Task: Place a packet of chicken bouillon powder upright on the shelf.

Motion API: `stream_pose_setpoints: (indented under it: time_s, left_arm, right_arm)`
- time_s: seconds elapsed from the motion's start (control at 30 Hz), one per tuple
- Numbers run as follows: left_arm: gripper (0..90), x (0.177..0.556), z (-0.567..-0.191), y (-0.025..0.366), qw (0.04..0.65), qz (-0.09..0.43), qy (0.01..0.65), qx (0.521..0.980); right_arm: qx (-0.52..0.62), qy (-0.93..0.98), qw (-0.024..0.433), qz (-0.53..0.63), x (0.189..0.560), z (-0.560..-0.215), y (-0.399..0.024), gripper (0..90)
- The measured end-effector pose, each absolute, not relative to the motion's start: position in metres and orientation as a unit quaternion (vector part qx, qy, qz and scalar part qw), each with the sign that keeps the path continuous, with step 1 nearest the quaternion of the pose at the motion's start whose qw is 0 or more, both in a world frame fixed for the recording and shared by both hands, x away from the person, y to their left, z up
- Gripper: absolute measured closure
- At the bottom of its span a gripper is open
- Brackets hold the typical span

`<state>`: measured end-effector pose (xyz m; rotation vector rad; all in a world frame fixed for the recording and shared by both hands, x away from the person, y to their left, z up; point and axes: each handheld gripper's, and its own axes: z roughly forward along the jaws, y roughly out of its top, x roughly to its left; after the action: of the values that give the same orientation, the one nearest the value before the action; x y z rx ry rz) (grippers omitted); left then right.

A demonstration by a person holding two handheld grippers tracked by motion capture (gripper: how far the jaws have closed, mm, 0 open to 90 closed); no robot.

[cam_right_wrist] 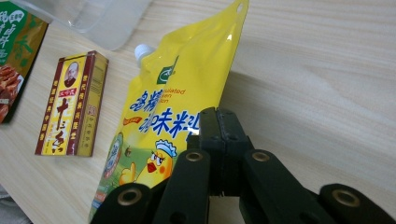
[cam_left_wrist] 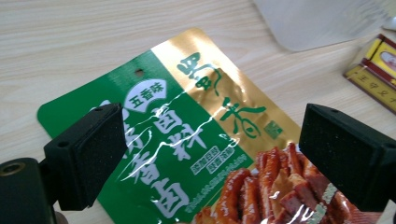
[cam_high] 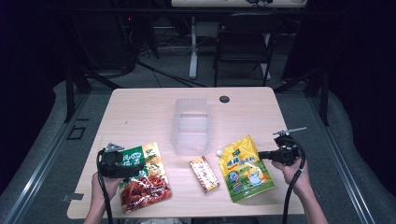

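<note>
- One left gripper [cam_high: 122,169] hovers over the near-left of the light wooden table [cam_high: 140,112], its jaws standing wide apart above the pouch below, pads clear of it.
- One flat green-and-gold foil snack pouch [cam_high: 142,176] printed with red meat strips lies on the table under those jaws.
- One clear plastic lidded container [cam_high: 191,125] sits mid-table, beyond the other goods; nothing can be seen inside it.
- One small red-and-gold cardboard box [cam_high: 204,174] lies flat between the two pouches, apart from both.
- One yellow spouted plastic pouch [cam_high: 245,169] with a white cap lies right of the box.
- One right gripper [cam_high: 262,154] has its jaws closed on that yellow pouch's right edge [cam_right_wrist: 219,100].
</note>
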<state>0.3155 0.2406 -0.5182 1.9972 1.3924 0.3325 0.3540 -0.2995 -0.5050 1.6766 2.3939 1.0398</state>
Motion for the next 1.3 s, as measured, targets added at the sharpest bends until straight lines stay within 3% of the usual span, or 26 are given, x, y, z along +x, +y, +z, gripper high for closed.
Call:
stream_pose_setpoints:
  time_s: [1.3]
  left_arm:
    - [8.7, 0.332, -0.504, 0.154, 0.394, 0.034, 0.429, 0.812]
  right_arm:
    - [0.428, 0.825, 0.087, 0.358, 0.325, -0.444, -0.257, 90.0]
